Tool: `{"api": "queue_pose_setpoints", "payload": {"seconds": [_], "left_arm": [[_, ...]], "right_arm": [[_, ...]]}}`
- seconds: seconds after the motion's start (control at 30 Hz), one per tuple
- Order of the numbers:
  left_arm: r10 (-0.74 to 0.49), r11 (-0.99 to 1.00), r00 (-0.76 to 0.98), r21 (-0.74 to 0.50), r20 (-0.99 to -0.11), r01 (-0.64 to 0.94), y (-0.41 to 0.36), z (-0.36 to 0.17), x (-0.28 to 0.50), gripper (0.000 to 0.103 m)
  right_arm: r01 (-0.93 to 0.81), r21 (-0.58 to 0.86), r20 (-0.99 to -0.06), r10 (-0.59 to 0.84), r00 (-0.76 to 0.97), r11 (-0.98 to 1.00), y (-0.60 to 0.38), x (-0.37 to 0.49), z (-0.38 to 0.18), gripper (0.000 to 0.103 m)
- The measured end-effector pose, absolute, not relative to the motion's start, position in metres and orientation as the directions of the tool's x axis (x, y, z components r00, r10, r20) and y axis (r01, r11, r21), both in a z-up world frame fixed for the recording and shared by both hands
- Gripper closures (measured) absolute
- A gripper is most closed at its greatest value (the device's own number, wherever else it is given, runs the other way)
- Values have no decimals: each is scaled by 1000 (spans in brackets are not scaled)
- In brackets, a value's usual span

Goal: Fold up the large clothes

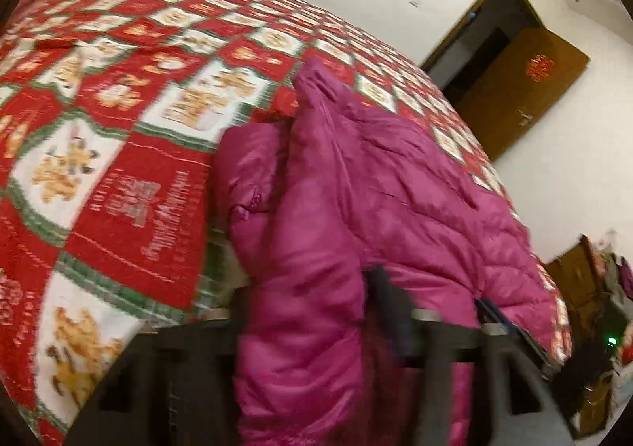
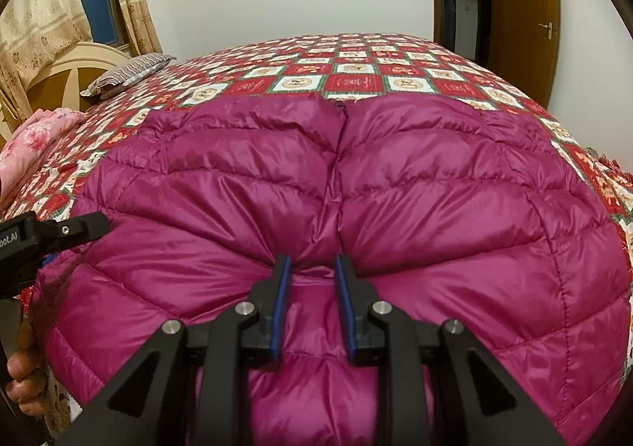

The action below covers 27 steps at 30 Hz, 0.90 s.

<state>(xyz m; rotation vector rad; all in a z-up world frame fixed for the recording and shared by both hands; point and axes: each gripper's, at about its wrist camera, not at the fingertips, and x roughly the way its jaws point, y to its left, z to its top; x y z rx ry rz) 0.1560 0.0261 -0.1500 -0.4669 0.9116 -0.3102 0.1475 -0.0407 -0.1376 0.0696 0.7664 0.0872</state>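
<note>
the magenta down jacket lies spread on the red patchwork quilt, zipper line running straight up its middle. right gripper is at the jacket's near edge, blue-padded fingers pinching a bunched fold of the puffy fabric between them. over at the jacket's left edge, the left gripper shows as a black finger touching the fabric, a bare hand gripping the handle below it. in the left wrist view everything is motion-blurred: a bulk of jacket drapes across the gripper's front, one dark finger pokes up against it, and i cannot tell whether those jaws are spread or closed. beyond the jacket, a striped pillow sits at the headboard; a pink floral cloth is left of the jacket. wooden door stands behind.
</note>
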Motion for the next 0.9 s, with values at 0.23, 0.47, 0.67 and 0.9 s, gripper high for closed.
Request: {"api": "queue_pose_setpoints", "payload": {"seconds": [0.23, 0.47, 0.67, 0.9], "left_arm": [[-502, 822, 599, -560, -625, 105, 23, -123, 152, 89], [-479, 854, 621, -495, -621, 164, 5, -80, 141, 90], [-497, 847, 618, -496, -609, 192, -3, -65, 136, 91], [-532, 822, 623, -526, -574, 217, 1, -50, 128, 93]], "right_arm": [[-48, 87, -695, 95, 712, 995, -40, 150, -139, 76], [-32, 142, -706, 124, 698, 989, -47, 154, -140, 76], [-32, 146, -712, 127, 690, 989, -46, 156, -140, 76], [-38, 230, -727, 197, 657, 972, -45, 157, -137, 76]]}}
